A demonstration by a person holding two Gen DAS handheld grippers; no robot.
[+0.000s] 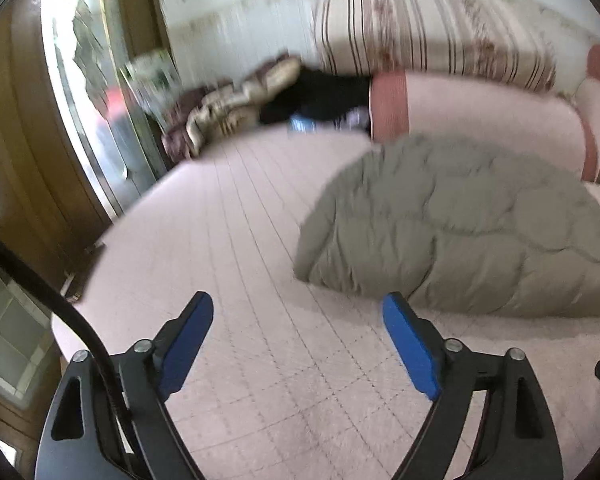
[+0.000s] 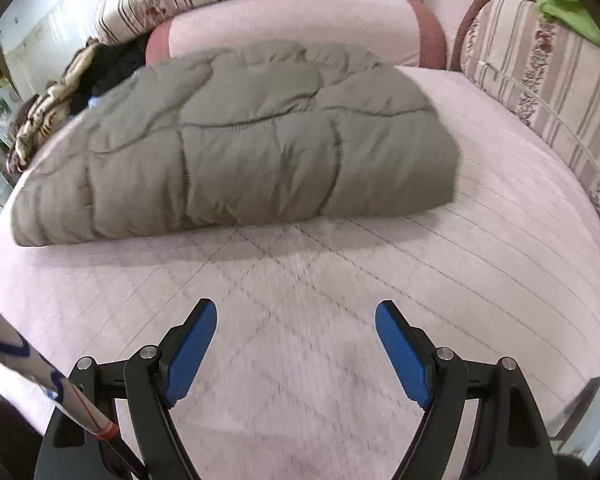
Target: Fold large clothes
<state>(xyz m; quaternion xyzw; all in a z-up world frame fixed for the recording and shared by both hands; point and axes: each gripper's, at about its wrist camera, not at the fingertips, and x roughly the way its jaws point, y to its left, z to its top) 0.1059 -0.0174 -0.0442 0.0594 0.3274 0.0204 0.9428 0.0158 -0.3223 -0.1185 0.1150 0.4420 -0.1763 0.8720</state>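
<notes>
A grey-green quilted jacket (image 2: pixel 236 148) lies folded into a thick bundle on the pink quilted bed (image 2: pixel 300 340). In the left wrist view the jacket (image 1: pixel 472 228) sits ahead and to the right, with its near edge just beyond the right fingertip. My left gripper (image 1: pixel 298 308) hangs open above the bare bedcover with nothing between its blue pads (image 1: pixel 410 348). My right gripper (image 2: pixel 296 314) is open too, over the bedcover a short way in front of the jacket's near edge, holding nothing.
Pink bolster cushions (image 2: pixel 292 20) and striped floral cushions (image 2: pixel 540 64) line the far and right sides of the bed. A heap of dark and beige cloth (image 1: pixel 260 100) lies at the far left corner. A wooden door frame (image 1: pixel 24 168) stands left of the bed.
</notes>
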